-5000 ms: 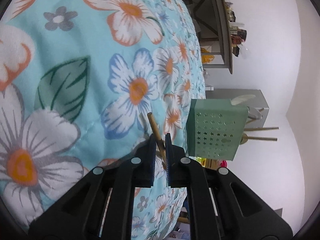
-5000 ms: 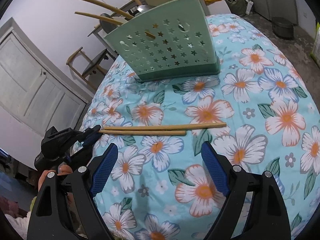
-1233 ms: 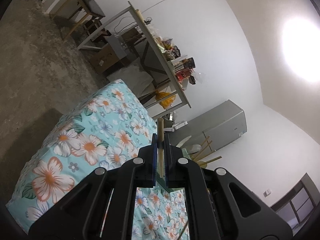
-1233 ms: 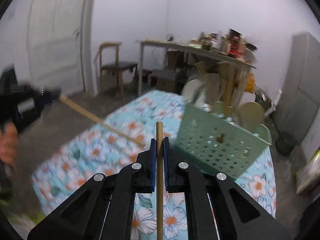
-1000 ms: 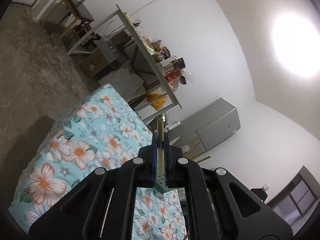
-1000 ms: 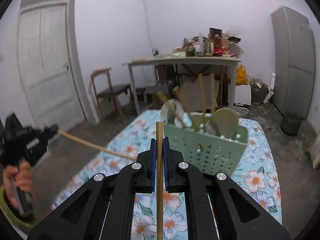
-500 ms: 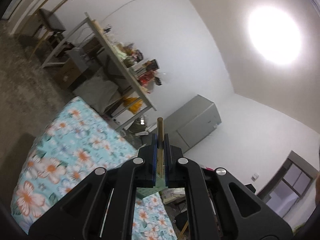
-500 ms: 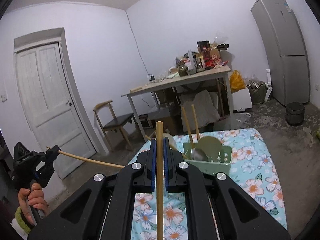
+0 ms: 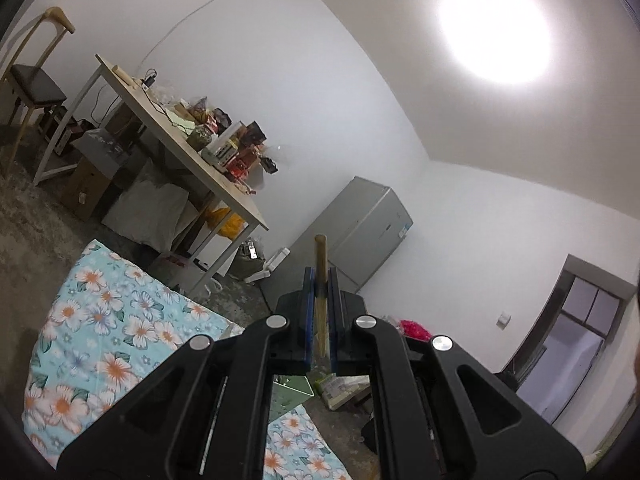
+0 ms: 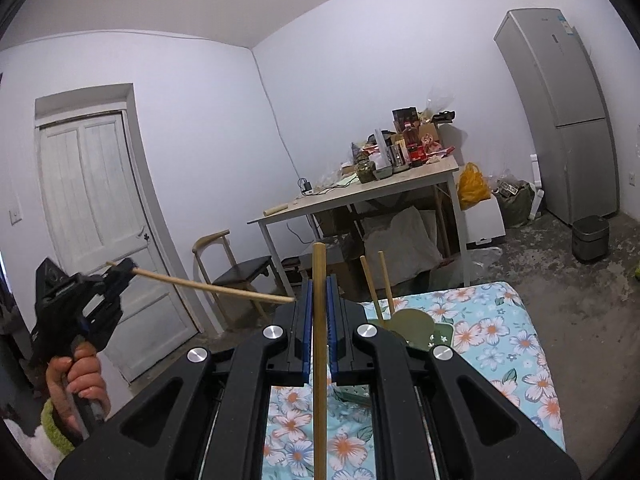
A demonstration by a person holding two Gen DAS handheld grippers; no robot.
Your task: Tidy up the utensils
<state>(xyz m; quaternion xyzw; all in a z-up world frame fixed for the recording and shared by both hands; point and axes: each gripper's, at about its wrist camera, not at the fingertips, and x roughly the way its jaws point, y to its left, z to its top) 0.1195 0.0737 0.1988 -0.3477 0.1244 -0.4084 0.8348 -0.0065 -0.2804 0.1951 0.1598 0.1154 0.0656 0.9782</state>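
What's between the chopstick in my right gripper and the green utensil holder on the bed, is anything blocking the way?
Nothing visible blocks it. The right gripper is shut on its chopstick, and the green utensil holder sits just beyond on the floral bedspread. The left gripper holds its own chopstick off to the side, tip angled toward the holder.

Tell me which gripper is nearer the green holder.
Right. The right gripper hangs just before the holder; the left gripper is off to its left, farther away.
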